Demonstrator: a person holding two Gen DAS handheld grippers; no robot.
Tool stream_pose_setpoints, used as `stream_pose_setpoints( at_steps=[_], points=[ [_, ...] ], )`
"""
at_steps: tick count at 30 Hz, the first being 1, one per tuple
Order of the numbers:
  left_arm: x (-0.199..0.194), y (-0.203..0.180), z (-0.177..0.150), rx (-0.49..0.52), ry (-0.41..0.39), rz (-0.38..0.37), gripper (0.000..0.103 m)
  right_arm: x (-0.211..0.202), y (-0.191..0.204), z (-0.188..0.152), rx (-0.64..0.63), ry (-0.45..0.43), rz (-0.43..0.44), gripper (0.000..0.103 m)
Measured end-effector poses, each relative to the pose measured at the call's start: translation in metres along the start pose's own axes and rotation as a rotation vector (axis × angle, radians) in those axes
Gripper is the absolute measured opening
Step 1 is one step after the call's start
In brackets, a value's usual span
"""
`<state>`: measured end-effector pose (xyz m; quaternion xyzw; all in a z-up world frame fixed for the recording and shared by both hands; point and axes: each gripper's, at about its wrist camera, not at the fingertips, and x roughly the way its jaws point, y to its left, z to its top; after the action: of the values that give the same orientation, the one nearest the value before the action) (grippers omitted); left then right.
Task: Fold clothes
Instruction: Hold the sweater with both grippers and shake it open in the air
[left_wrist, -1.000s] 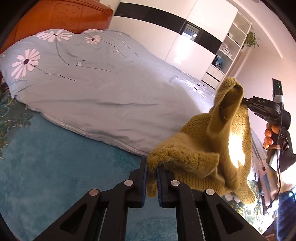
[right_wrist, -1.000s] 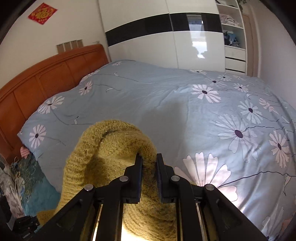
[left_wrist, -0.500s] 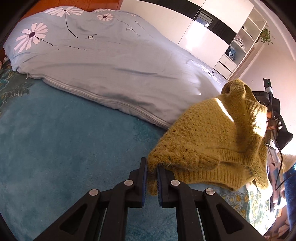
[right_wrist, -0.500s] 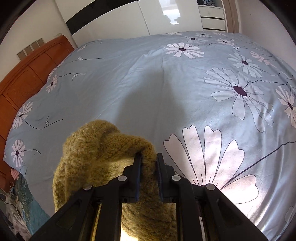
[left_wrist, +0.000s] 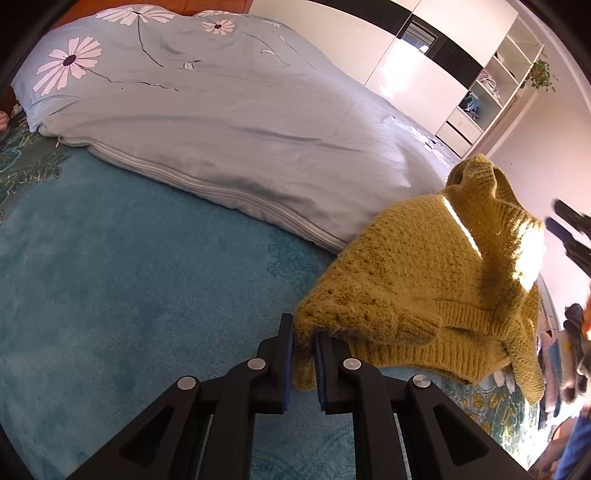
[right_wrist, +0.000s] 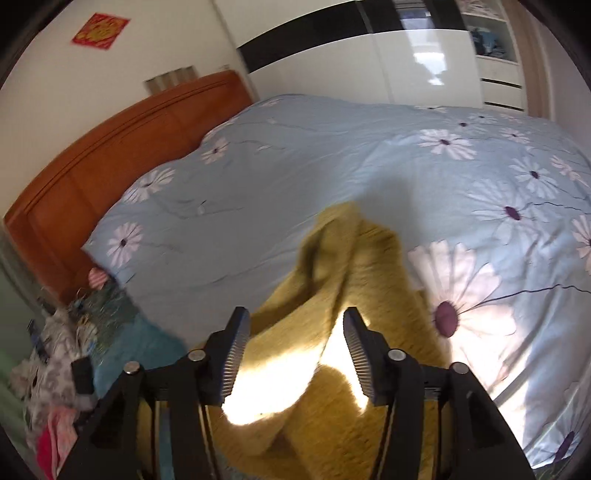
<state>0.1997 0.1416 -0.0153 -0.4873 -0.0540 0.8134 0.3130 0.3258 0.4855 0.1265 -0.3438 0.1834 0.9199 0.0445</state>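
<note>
While the left gripper (left_wrist: 303, 341) pinches a corner of the mustard sweater (left_wrist: 436, 280) lying between teal blanket (left_wrist: 129, 295) and flowered duvet (right_wrist: 332, 155), the right gripper (right_wrist: 295, 328) has just spread its fingers, releasing it.

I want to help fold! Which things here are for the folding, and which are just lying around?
For the folding:
- yellow knitted sweater
- left gripper, shut on its edge
- right gripper, jaws just opened, letting go

Just lying about:
- flowered duvet
- teal blanket
- clothes heap
- wardrobe
</note>
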Motion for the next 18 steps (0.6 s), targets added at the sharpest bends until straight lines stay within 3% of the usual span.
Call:
stream_pose_setpoints(
  at_steps=[1,4,8,11,12,13,14,15,18],
  points=[
    [0.000,0.000,0.000,-0.010,0.002,0.003,0.013,0.003,0.015,-0.007,-0.041,0.010,0.011,0.059],
    [0.002,-0.001,0.000,-0.025,0.005,0.007,0.013,0.031,0.047,-0.022,-0.154,0.095,-0.066,0.059],
    [0.000,-0.005,0.001,-0.003,0.005,0.021,0.013,0.058,0.048,-0.029,-0.112,0.148,-0.146,0.059],
    [0.002,-0.006,0.003,0.001,0.000,0.018,0.013,0.066,0.032,-0.026,-0.050,0.174,-0.106,0.059],
    [0.002,-0.005,0.003,0.004,-0.008,0.017,0.013,0.068,0.028,-0.025,-0.032,0.182,-0.091,0.054],
    [0.001,-0.005,0.002,0.007,-0.017,0.015,0.013,0.070,0.023,-0.024,-0.014,0.190,-0.077,0.032],
    [0.001,-0.004,0.002,0.010,-0.026,0.013,0.013,0.072,0.021,-0.023,-0.001,0.202,-0.065,0.017],
    [0.001,-0.004,0.002,0.013,-0.035,0.012,0.013,0.073,0.019,-0.021,0.017,0.212,-0.045,0.010],
    [-0.001,-0.002,0.002,0.015,-0.075,0.006,0.014,0.067,0.024,-0.004,0.016,0.209,0.016,0.010]
  ],
)
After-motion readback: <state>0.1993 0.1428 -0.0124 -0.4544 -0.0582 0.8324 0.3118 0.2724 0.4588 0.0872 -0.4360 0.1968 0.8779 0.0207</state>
